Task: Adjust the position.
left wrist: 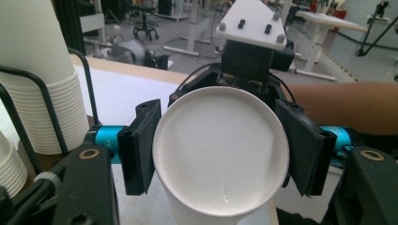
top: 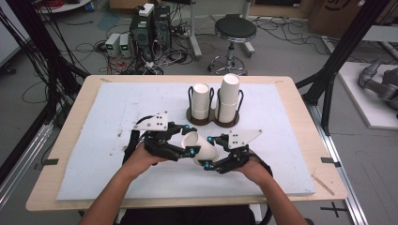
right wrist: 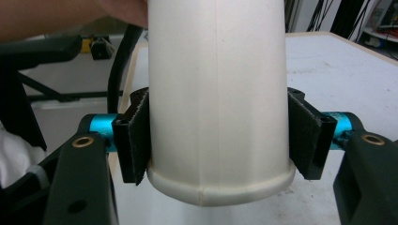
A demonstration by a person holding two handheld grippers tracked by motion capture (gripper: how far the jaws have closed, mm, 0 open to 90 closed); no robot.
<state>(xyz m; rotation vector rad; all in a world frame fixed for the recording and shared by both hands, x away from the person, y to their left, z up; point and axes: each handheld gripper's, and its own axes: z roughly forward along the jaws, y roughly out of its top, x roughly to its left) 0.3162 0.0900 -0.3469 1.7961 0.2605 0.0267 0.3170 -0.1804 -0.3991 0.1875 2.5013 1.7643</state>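
My fingers [right wrist: 133, 140] on the right gripper [top: 212, 152] press on both sides of a white paper cup [top: 201, 149], close to its rolled rim. In the right gripper view the black pads touch the cup wall left and right, so this gripper holds the cup.

The cup lies on its side in the air, a bit above the pale blue foam mat [top: 117, 140], between my two hands. Its flat bottom points at my left gripper [top: 186, 139].

In the left gripper view I see the round bottom of the cup [left wrist: 220, 150] between my left pads. The left pad [left wrist: 141, 145] sits right at the edge of the cup, and the right pad [left wrist: 305, 145] is just beside it. They look like they touch it, but I cannot tell if they squeeze it.

Farther back on the mat stand two black wire holders [top: 213, 117]. One has a short stack of white cups [top: 200, 101] and one has a taller stack [top: 228, 96]. They are well apart from the cup I hold
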